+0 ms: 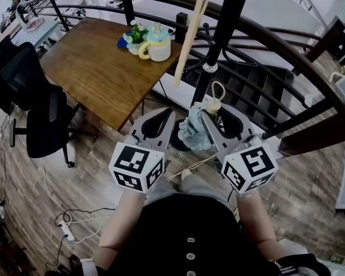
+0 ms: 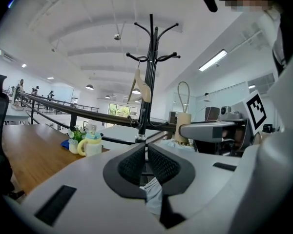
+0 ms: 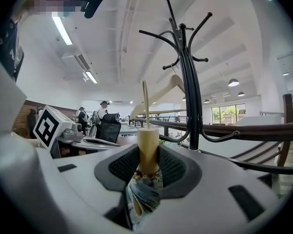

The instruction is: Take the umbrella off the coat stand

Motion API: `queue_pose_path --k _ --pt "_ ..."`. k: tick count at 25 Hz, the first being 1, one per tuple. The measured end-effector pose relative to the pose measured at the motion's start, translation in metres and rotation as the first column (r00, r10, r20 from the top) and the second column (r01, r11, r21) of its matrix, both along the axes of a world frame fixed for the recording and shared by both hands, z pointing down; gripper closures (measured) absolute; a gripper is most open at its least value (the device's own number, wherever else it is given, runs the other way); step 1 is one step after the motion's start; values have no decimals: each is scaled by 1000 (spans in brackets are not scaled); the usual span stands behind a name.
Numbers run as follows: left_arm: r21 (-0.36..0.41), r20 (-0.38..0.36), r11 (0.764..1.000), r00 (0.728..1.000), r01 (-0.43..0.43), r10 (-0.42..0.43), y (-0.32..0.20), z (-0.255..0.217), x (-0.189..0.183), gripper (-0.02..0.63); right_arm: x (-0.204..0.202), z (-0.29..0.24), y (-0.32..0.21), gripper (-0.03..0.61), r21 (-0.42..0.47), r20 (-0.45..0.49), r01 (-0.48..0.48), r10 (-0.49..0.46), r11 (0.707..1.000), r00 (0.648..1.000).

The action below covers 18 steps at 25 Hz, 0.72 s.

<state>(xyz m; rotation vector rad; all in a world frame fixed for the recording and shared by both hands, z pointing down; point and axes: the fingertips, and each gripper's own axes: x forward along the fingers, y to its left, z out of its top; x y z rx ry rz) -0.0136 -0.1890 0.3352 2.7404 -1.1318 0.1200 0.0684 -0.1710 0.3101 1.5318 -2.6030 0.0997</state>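
Wooden-handled umbrella (image 3: 147,152) upright, handle uppermost.

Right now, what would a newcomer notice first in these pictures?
The folded umbrella stands out at the centre of the head view, its wooden handle clamped in the right gripper. Behind it rises the black stand, with a wooden hanger hanging on it.

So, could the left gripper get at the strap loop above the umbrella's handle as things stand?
Probably yes: the loop stands free above the right gripper, which clamps the handle below it. The left gripper sits close beside it, though its jaws look closed.
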Motion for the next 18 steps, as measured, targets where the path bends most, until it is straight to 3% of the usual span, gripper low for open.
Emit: queue_pose_path --k 12,18 --pt "1 4 1000 1000 7 -7 -4 1 6 587 2 1 -3 449 -2 -31 59 -59 998 998" --pt "-4 11 1000 1000 21 -21 -5 3 2 588 9 -7 -2 449 11 -96 95 -93 995 991"
